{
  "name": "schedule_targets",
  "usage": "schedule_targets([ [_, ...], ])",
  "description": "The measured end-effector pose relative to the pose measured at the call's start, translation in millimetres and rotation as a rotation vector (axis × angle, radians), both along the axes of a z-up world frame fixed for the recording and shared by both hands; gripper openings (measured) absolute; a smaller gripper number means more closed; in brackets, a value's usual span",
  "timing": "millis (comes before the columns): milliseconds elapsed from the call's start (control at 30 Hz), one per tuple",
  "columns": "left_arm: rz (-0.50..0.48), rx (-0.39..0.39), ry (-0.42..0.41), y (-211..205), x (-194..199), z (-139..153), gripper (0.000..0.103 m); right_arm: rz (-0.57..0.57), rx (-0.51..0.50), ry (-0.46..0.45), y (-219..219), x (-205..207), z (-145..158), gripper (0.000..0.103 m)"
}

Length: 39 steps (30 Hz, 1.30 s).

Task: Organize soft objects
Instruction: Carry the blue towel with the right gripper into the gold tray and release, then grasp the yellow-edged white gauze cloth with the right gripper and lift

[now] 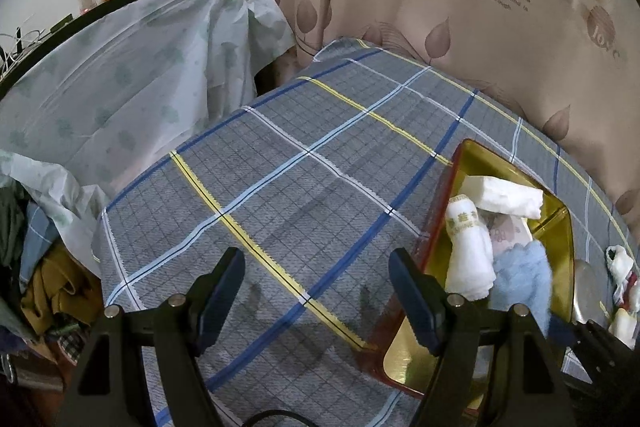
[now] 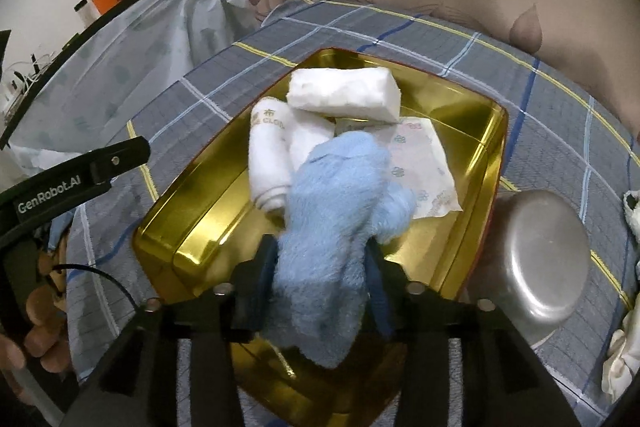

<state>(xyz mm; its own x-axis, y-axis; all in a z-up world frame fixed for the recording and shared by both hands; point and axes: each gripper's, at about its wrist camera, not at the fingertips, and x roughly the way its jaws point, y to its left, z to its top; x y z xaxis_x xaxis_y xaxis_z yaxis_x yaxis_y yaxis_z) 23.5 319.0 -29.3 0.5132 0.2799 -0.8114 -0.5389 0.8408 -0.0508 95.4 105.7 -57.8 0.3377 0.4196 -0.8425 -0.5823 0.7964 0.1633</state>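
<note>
**Trainee:** Where is the blue fleece cloth, and how does it handle?

**Instructor:** It hangs between the 2 pads of the right gripper, above the near end of the gold tin tray. Its far end drapes onto the rolled white towel and the printed tissue pack. The jaws stand part-open around it; the pile bulges against both pads, so a loose hold remains likely. The cloth looks light, limp and compressible, not fragile. It is best pinched at a bunched fold, not a single edge. The left gripper stands wide with nothing in it, over the bed's near-left area.

**Trainee:** And the surroundings?

**Instructor:** The tray sits toward the right edge of a bed in a grey plaid sheet, a soft, yielding base. A steel bowl lies upturned just beside the tray. A leaf-print curtain backs the bed.
</note>
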Motion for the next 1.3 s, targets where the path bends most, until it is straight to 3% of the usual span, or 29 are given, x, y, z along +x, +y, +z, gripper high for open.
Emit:
schedule_targets([
  [133,0.007,-0.005,-0.009,1,-1,2,0.076,-0.014,0.009,-0.029,-7,-2,7,0.063],
  [400,-0.038,0.020,-0.010,-10,1,3,0.076,-0.083,-0.002,-0.099,-62,-14,40,0.070],
  [733,-0.183,0.066,-0.019,-42,7,7,0.076,-0.437,-0.181,-0.106,-214,19,65,0.074],
  [967,-0.287,0.153,-0.021,-73,9,7,0.076,-0.560,-0.310,-0.027,-269,42,39,0.078],
  [1300,-0.313,0.171,-0.013,-80,10,3,0.076,-0.585,-0.363,0.030,-270,58,-6,0.079],
])
